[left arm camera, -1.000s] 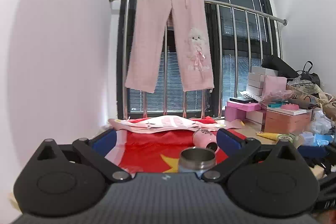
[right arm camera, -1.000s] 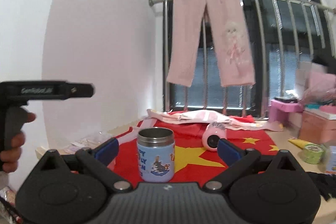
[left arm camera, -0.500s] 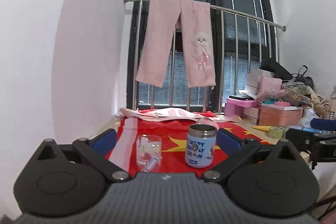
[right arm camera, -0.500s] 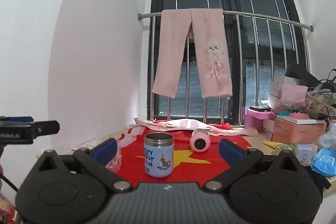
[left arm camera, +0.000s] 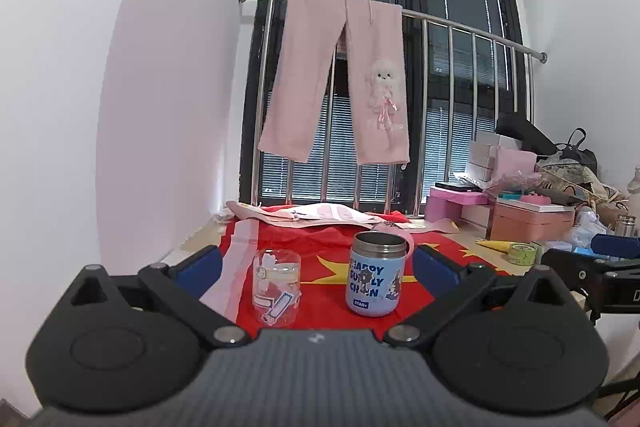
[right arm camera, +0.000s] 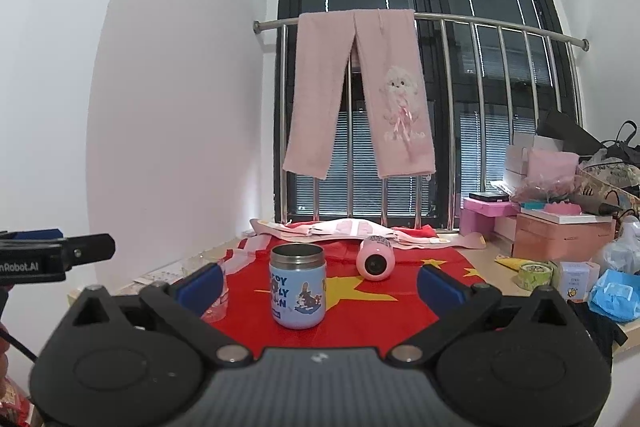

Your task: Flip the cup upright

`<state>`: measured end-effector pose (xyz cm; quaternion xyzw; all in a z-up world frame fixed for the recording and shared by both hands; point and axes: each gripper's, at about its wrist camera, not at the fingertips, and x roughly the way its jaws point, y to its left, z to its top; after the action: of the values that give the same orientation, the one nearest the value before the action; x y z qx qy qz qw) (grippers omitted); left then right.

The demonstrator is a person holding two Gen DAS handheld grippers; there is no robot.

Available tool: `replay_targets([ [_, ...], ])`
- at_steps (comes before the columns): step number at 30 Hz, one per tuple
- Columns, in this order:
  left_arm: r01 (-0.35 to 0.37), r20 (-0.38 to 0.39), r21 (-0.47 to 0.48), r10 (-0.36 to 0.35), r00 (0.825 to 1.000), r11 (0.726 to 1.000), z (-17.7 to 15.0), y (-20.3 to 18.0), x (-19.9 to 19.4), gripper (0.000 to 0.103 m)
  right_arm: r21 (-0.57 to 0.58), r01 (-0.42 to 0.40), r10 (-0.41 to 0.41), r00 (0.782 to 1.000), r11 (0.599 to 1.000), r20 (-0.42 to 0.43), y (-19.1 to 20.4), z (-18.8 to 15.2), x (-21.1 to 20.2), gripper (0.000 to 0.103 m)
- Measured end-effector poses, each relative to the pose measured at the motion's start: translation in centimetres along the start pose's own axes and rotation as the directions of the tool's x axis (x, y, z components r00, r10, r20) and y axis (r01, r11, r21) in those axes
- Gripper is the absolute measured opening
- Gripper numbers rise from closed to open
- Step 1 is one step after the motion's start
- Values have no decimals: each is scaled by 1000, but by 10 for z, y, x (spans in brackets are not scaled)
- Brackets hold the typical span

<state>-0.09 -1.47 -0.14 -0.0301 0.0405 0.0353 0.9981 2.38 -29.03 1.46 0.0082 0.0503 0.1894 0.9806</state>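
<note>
A blue steel cup (left arm camera: 375, 273) (right arm camera: 298, 286) stands upright, mouth up, on the red flag cloth (left arm camera: 332, 301) (right arm camera: 384, 311). A clear glass cup (left arm camera: 276, 288) stands mouth down to its left; in the right wrist view only a part of it (right arm camera: 218, 301) shows behind the left finger. A pink cup (right arm camera: 375, 257) lies on its side behind, mostly hidden in the left wrist view (left arm camera: 390, 229). My left gripper (left arm camera: 316, 265) is open and empty, short of the cups. My right gripper (right arm camera: 318, 281) is open and empty, also pulled back.
Pink trousers (right arm camera: 360, 95) hang on a steel rail before the window. Pink boxes (right arm camera: 560, 231), tape (right arm camera: 534, 273) and clutter fill the table's right side. The other gripper shows at the right edge of the left wrist view (left arm camera: 592, 267) and at the left edge of the right wrist view (right arm camera: 52, 257).
Both grippers have drawn back from the cups, so the cups look smaller and farther. The blue cup stands upright throughout. The glass cup has come into the left view.
</note>
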Motion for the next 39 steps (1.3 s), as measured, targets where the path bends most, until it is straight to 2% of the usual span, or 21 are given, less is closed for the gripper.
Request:
replay_targets([
  [39, -2, 0, -5, 2, 1000, 1000, -2, -1, -1, 103, 10, -8, 8, 1000, 1000, 5, 2, -2, 2, 103],
])
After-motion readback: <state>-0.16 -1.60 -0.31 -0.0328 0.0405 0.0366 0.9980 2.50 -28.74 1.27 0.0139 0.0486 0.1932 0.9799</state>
